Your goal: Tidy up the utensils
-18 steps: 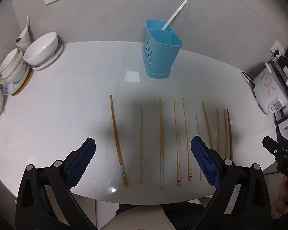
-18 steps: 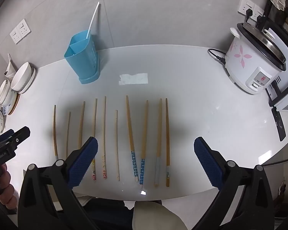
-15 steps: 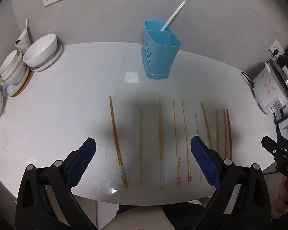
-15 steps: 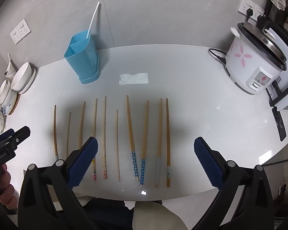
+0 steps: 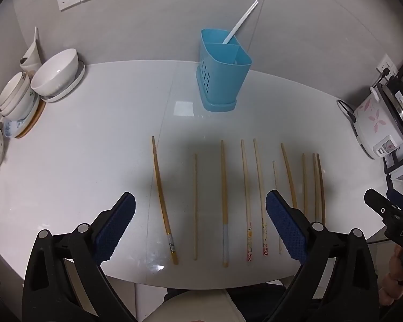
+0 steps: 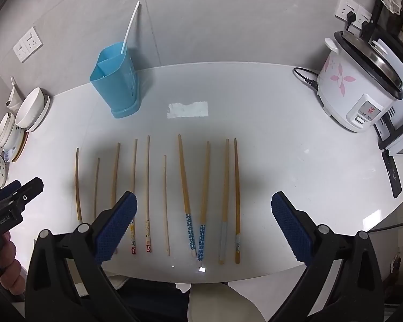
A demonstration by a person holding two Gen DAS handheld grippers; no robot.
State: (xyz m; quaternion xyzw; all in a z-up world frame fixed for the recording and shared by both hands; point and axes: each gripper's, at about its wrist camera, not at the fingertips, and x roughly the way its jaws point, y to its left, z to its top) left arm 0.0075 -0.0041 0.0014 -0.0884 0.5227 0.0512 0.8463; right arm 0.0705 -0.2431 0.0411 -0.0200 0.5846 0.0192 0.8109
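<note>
Several wooden chopsticks lie side by side in a row on the white table (image 5: 67,161), with a bare one (image 5: 195,206) at mid-left and a blue-patterned one (image 6: 185,193) toward the right. A blue two-compartment utensil holder (image 5: 221,72) stands upright at the back with one white chopstick (image 5: 241,21) in it; it also shows in the right wrist view (image 6: 118,80). My left gripper (image 5: 200,228) is open and empty above the near ends of the left chopsticks. My right gripper (image 6: 204,228) is open and empty above the near ends of the right chopsticks.
Stacked white bowls (image 5: 56,75) and plates sit at the table's left edge. A white rice cooker (image 6: 360,91) with a power cord stands at the right. A piece of white tape (image 6: 188,109) lies mid-table. The table's front edge runs just below the chopstick ends.
</note>
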